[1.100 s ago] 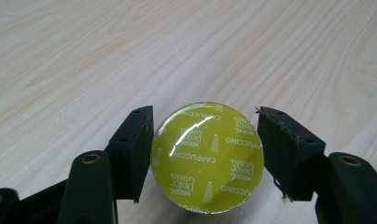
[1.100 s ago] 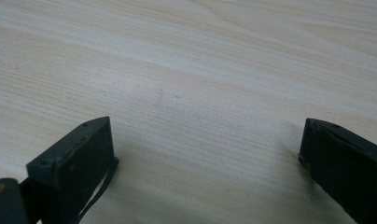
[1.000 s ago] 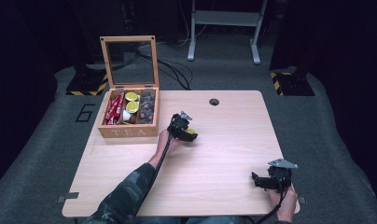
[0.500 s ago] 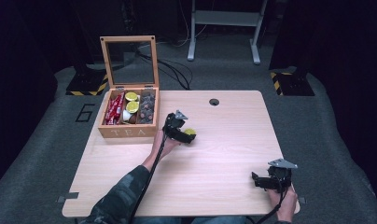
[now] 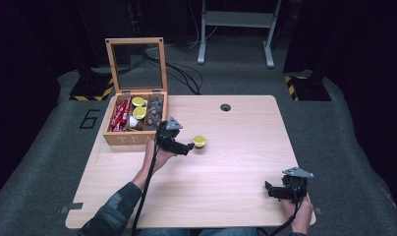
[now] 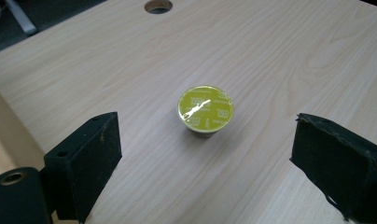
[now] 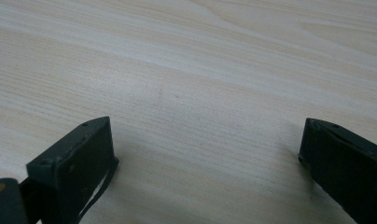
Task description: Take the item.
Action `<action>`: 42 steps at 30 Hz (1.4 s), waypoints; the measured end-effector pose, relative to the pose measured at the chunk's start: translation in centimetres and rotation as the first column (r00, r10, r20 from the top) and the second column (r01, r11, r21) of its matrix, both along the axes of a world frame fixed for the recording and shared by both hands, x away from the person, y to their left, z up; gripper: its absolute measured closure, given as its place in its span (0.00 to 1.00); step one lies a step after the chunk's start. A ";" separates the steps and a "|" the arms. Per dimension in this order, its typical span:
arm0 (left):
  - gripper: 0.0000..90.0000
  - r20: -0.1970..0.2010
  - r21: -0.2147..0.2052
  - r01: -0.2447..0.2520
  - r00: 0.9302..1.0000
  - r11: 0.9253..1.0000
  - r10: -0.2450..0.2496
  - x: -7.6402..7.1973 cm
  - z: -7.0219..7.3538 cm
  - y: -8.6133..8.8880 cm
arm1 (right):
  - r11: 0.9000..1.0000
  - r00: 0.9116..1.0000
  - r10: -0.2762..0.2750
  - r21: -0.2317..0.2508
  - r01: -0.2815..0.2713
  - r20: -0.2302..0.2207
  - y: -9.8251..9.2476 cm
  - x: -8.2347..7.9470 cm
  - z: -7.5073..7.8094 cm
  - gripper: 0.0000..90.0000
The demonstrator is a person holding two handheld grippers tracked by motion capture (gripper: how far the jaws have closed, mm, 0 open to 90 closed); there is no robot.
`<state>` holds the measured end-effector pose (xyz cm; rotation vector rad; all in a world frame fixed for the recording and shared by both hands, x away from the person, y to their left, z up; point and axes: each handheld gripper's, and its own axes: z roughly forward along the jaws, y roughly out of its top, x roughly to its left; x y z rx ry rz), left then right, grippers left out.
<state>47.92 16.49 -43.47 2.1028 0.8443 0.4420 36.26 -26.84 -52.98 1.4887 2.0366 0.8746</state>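
Small round coffee capsule w/ a shiny yellow-green foil lid (image 5: 200,141) sits upright on the pale wood-grain tabletop (image 5: 236,162), free of any grip, approx. centre-left and just right of the open wooden tea box (image 5: 119,139). In the left gripper view the capsule (image 6: 205,110) lies just beyond the jaw tips, between their lines but touching neither.

Left tongs (image 5: 189,146) hover just left of the capsule, held by the left hand (image 5: 155,156); jaws have just been opening and now stand wide, nothing pressed between them, pads clear of the capsule on both sides.

Right tongs (image 5: 269,191) are at the near right corner of the tabletop, well apart from the capsule, in the right hand (image 5: 297,216). Jaws spread wide in the right gripper view, bare wood between them, holding nothing.

Tea box: glass-paned lid (image 5: 135,65) stands up at the far side; inside are red sachets (image 5: 119,117) on the left, two more yellow-lidded capsules (image 5: 139,107) in the middle, dark brown pieces (image 5: 154,109) on the right. Round cable hole (image 5: 225,107) in the tabletop at the far side, right of the box.
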 end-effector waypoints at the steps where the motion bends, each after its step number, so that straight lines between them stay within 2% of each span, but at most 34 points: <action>1: 0.09 0.006 -0.002 0.000 1.000 1.000 0.000 -0.3 0.2 0.3 | 1.000 1.000 0.000 0.000 0.000 0.000 0.0 0.0 0.0 0.03; 8: 0.09 0.028 -0.016 -0.023 0.999 1.000 0.023 -2.5 1.2 2.8 | 1.000 1.000 0.000 0.000 0.000 0.000 0.0 0.0 0.0 0.03; 16: 0.09 0.060 -0.045 -0.064 0.996 0.997 0.066 -5.0 1.0 6.1 | 1.000 1.000 -0.002 0.000 0.002 -0.001 0.0 0.0 0.0 0.03; 18: 0.09 0.055 -0.042 -0.066 0.996 0.997 0.069 -5.5 0.9 6.7 | 1.000 1.000 -0.002 0.000 0.002 -0.001 0.0 0.0 0.0 0.03; 19: 0.09 0.066 -0.038 -0.079 0.995 0.996 0.081 -6.2 0.6 7.4 | 1.000 1.000 -0.001 0.000 0.001 -0.001 0.0 0.0 0.0 0.03; 23: 0.09 0.068 -0.026 -0.106 0.992 0.994 0.107 -7.5 -0.1 9.1 | 1.000 1.000 -0.001 0.000 0.001 -0.001 0.0 0.0 0.0 0.03; 29: 0.09 0.074 -0.016 -0.164 0.984 0.986 0.165 -9.6 -1.4 11.9 | 1.000 1.000 -0.001 0.000 0.001 -0.001 0.0 0.0 0.0 0.03; 30: 0.09 0.074 -0.016 -0.164 0.984 0.986 0.165 -9.6 -1.4 11.9 | 1.000 1.000 -0.001 0.001 0.001 -0.001 0.0 0.0 0.0 0.03; 34: 0.09 0.053 -0.013 -0.209 0.976 0.978 0.209 -11.0 -2.8 14.0 | 1.000 1.000 -0.001 0.000 0.001 -0.001 0.0 0.0 0.0 0.03; 42: 0.07 0.003 -0.012 -0.277 0.961 0.961 0.277 -12.7 -5.7 16.5 | 1.000 1.000 -0.002 0.001 0.002 -0.002 0.0 0.0 0.0 0.03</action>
